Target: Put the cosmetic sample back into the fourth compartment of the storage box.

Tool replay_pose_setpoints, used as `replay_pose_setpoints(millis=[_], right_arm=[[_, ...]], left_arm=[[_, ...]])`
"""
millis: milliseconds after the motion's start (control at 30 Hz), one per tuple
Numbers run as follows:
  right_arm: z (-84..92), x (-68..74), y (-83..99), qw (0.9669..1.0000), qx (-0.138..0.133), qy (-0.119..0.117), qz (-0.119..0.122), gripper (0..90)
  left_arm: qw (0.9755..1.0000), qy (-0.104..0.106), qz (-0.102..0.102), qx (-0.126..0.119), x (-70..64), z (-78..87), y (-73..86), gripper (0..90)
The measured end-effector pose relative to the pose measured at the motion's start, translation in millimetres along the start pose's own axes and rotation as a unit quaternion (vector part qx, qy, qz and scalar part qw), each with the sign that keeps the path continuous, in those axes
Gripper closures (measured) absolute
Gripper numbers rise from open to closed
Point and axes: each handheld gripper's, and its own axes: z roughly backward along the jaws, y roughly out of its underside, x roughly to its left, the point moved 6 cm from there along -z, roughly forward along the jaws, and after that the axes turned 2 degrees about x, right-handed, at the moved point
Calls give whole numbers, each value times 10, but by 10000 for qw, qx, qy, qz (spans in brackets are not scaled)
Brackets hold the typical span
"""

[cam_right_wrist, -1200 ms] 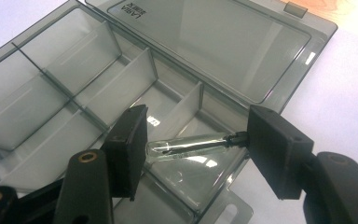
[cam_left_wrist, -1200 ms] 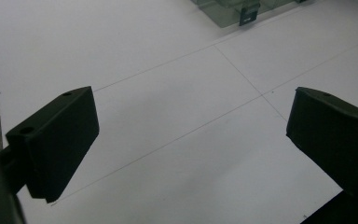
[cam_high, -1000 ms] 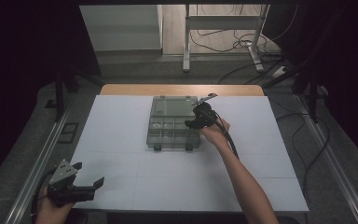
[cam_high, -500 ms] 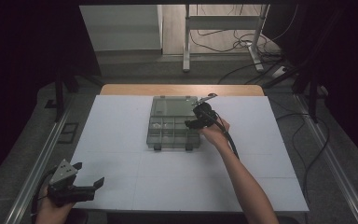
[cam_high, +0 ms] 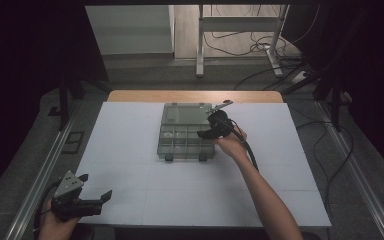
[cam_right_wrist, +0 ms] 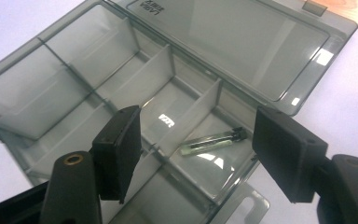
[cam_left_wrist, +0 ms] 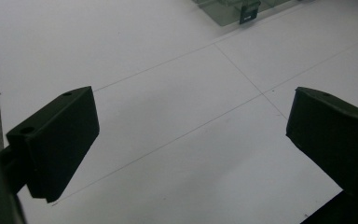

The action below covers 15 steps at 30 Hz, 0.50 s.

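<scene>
A clear grey compartment box (cam_high: 185,134) lies open in the middle of the white table, its lid (cam_right_wrist: 242,42) folded flat at the far side. A small slim tube (cam_right_wrist: 212,139) with a dark tip rests in one compartment. My right gripper (cam_high: 211,129) hovers open just above the box's right side, the tube below and between its jaws in the right gripper view, untouched. My left gripper (cam_high: 87,192) is held open over the near left corner of the table, nothing between its jaws. A corner of the box with its latch (cam_left_wrist: 248,13) appears at the top of the left gripper view.
The white table top (cam_high: 130,165) is crossed by thin seam lines. A wooden strip (cam_high: 195,96) runs along its far edge. Metal rails (cam_high: 45,170) flank both sides. Cables and a stand's legs (cam_high: 240,45) lie on the floor beyond.
</scene>
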Motion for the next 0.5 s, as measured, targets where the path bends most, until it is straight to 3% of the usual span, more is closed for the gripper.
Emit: replay_pose_setpoints(millis=[500], right_arm=[[146,63,85,9999,6,-155,11,266]], left_arm=[[10000,-12,-12,22,-4,-3,0,31]])
